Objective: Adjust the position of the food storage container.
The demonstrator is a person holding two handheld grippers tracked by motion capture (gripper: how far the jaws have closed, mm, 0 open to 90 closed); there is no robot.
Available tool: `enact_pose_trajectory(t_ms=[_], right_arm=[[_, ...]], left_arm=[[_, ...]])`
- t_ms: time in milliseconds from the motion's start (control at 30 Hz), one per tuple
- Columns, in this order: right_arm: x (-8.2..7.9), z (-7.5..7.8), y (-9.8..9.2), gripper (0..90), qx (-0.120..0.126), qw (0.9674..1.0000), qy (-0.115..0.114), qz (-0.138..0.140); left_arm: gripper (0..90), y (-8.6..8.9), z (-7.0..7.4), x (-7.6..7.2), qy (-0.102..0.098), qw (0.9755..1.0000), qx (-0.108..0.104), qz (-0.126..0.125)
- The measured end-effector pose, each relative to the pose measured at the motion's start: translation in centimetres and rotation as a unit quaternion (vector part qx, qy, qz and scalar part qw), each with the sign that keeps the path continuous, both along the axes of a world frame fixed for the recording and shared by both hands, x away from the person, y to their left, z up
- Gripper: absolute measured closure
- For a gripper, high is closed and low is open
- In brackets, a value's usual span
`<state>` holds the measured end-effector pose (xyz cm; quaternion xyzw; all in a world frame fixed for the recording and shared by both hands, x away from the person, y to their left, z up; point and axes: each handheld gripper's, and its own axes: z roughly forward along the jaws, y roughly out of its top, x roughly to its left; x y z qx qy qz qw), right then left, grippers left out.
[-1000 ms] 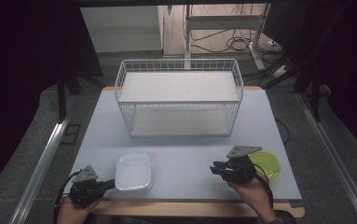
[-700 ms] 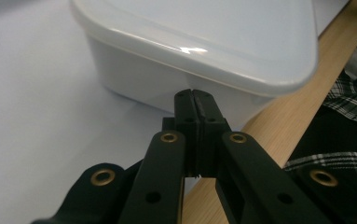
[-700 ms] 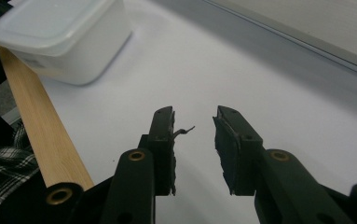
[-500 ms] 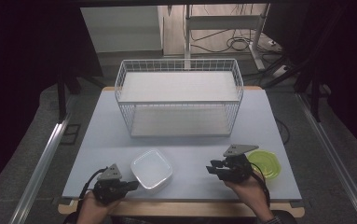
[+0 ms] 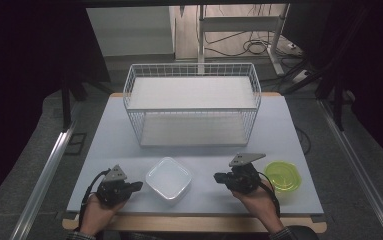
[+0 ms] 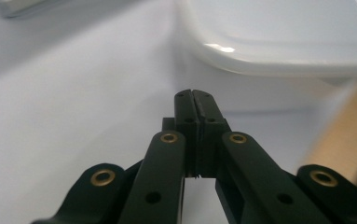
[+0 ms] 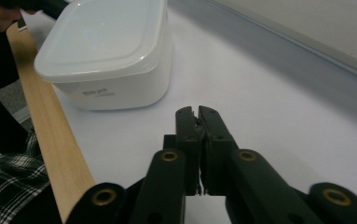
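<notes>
1. White lidded box [image 5: 168,178] sits askew on the table [image 5: 129,145], near the front edge, between the two grippers; touched by neither that I can tell.
2. Left gripper [image 5: 135,186]: jaws pressed together, empty, tips just beside the box's corner. Its jaws have been shut throughout.
3. Right gripper [image 5: 220,177]: jaws have just been closing and now meet with nothing between them, near the box but apart from it.
4. Risk: shut tips can only nudge; a push from the left could slide or spin the box toward the wooden front edge [image 7: 50,140].
5. Risk: the lid's smooth rim may slip from a shallow pinch.
6. Yellow-green bowl [image 5: 282,175] lies behind the right hand; a backward swing could clip it.
7. Small grey print on the box wall [image 7: 98,93], too blurred to read.
</notes>
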<state>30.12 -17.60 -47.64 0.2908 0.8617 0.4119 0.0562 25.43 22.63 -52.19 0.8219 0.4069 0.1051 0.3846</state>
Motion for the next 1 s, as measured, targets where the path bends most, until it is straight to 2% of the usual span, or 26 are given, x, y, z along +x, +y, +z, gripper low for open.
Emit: enact_pose_trajectory(t_ms=[33,67,133,200,333,367,433,467,500,533,633,800,900,933,967,1000], right_arm=[[-0.2,-0.2,0.1,89.0,0.007,0.9999,0.007,0.002],[-0.2,-0.2,0.1,89.4,0.007,0.9999,0.007,0.002],[-0.6,-0.6,0.6,89.5,0.011,0.9997,0.018,0.014],[-0.9,-1.1,1.3,89.3,0.011,0.9991,0.03,0.026],[-1.4,-1.9,2.5,89.0,0.003,0.9978,0.049,0.044],[-1.6,-2.3,3.1,88.6,-0.005,0.9973,0.05,0.052],[-1.7,-2.5,3.3,87.9,-0.012,0.9974,0.051,0.05],[-1.7,-2.5,3.2,87.6,-0.01,0.9973,0.053,0.049],[-1.7,-2.5,3.1,87.3,-0.008,0.9973,0.056,0.047],[-1.7,-2.5,3.1,87.0,-0.003,0.9973,0.058,0.045],[-1.7,-2.5,2.6,86.7,-0.005,0.9975,0.061,0.035],[-1.8,-2.5,1.8,86.1,0.01,0.997,0.071,0.029],[-2.3,-2.3,1.7,85.7,0.011,0.9964,0.076,0.036],[-2.4,-2.3,1.7,85.8,0.014,0.9959,0.08,0.04],[-2.5,-2.4,1.8,85.8,0.012,0.9959,0.081,0.039],[-2.6,-2.4,2.0,86.0,0.004,0.9962,0.078,0.037]], left_arm=[[90.0,-0.1,-0.2,0.6,-0.001,0.9999,0.01,0.003],[90.0,-0.2,-0.3,0.9,0.0,0.9999,0.011,0.005],[90.0,-0.6,-0.3,1.5,0.002,1.0,0.002,-0.003],[90.0,-1.8,0.0,1.9,-0.004,0.9996,0.02,-0.02],[90.0,-2.7,0.1,1.7,0.002,0.9993,0.009,-0.037],[90.0,-3.4,0.2,1.5,0.002,0.9987,0.01,-0.049],[90.0,-3.9,0.2,1.4,0.005,0.9983,0.003,-0.057],[90.0,-3.9,0.2,1.4,0.005,0.9983,0.003,-0.057],[90.0,-4.6,0.3,1.3,0.015,0.998,-0.011,-0.06],[90.0,-5.0,0.2,1.3,0.019,0.9977,-0.015,-0.064],[90.0,-5.9,0.2,1.0,0.022,0.9979,-0.002,-0.061],[89.9,-5.8,0.4,0.3,0.033,0.9968,-0.017,-0.071],[88.8,-5.4,0.2,-1.5,0.047,0.9955,-0.026,-0.078],[89.0,-5.6,0.2,-1.8,0.047,0.9958,-0.023,-0.075],[89.3,-5.9,0.2,-1.8,0.045,0.9964,-0.013,-0.071],[89.8,-5.9,0.2,-1.8,0.045,0.9964,-0.013,-0.071]])
